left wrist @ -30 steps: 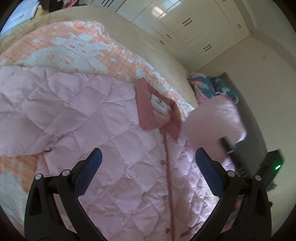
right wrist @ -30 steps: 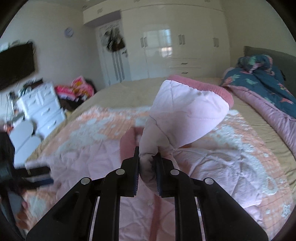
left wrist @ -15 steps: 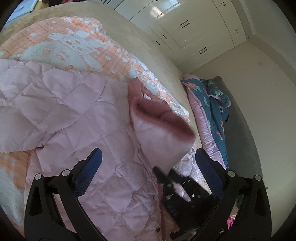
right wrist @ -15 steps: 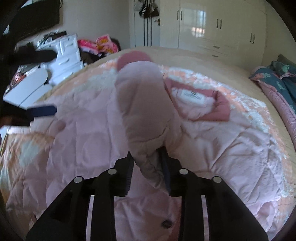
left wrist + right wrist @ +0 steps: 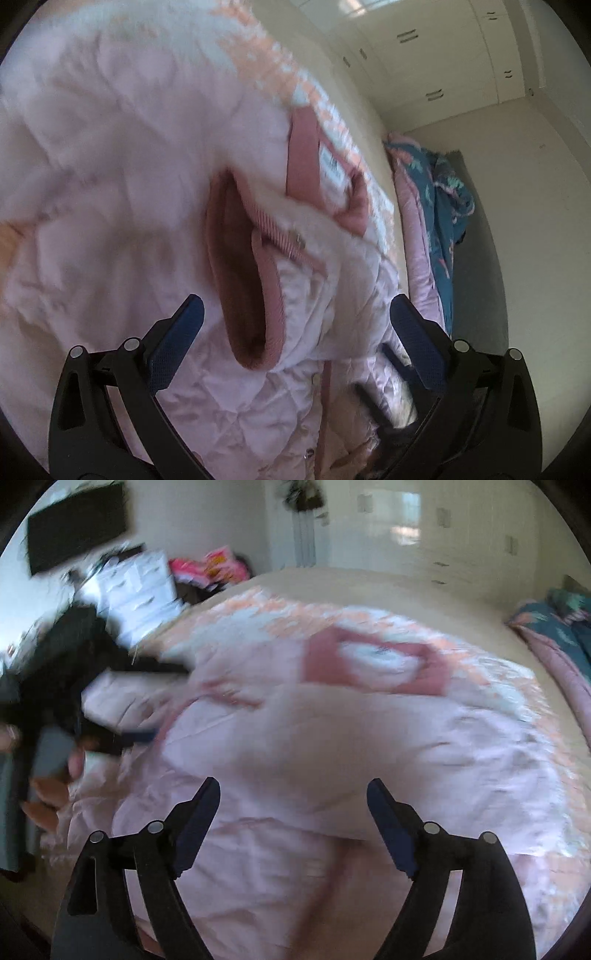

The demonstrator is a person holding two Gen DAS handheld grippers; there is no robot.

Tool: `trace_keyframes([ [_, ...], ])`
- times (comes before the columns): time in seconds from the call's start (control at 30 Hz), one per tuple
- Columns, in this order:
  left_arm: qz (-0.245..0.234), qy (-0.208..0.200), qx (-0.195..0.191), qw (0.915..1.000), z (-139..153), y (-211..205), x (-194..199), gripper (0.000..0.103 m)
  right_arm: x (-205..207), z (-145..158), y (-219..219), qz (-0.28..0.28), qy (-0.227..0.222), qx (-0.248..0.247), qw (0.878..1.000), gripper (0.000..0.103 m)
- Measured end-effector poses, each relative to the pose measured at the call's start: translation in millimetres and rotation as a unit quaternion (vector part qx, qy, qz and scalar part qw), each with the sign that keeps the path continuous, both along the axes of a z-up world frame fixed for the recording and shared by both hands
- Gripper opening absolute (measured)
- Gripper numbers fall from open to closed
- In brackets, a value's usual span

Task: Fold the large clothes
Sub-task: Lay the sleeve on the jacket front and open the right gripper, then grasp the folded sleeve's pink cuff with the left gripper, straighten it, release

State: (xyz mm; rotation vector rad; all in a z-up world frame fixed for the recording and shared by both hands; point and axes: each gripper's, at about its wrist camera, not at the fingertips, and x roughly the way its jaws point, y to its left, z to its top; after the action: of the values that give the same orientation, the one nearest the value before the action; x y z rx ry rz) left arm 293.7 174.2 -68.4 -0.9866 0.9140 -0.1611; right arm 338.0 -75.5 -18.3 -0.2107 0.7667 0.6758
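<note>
A pale pink quilted jacket (image 5: 110, 192) lies spread on the bed, its dusty-pink collar (image 5: 306, 158) with a white label at the far side. One sleeve lies folded across the chest, its ribbed pink cuff (image 5: 255, 291) open toward me. My left gripper (image 5: 295, 328) is open, its jaws either side of that cuff. In the right wrist view the jacket (image 5: 332, 757) fills the middle, collar (image 5: 373, 661) beyond. My right gripper (image 5: 293, 812) is open and empty just above the folded sleeve.
An orange-and-white blanket (image 5: 295, 609) lies under the jacket on a beige bed. A teal and pink quilt (image 5: 439, 206) lies bunched by the headboard. White wardrobes (image 5: 424, 524) line the far wall. A white drawer unit (image 5: 136, 590) and clutter stand at the left.
My right gripper carried the sleeve across the jacket, opened and let it go. The sleeve now lies on the chest. My left gripper moved closer to the cuff.
</note>
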Motion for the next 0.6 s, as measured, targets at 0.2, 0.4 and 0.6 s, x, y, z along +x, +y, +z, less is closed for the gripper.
trace_keyframes([
  [0.2,-0.003,0.022,0.041,0.9989,-23,-12,3,0.045,30,9,-86,-0.114,-0.006,-0.002,0.993,0.081],
  [0.4,-0.016,-0.024,0.114,0.9930,-1,-27,0,0.013,46,-7,-163,-0.216,0.015,0.035,0.976,0.081],
  [0.6,-0.018,-0.104,0.209,0.9721,53,-40,-1,0.011,68,-2,-199,-0.256,0.042,0.078,0.963,0.081],
])
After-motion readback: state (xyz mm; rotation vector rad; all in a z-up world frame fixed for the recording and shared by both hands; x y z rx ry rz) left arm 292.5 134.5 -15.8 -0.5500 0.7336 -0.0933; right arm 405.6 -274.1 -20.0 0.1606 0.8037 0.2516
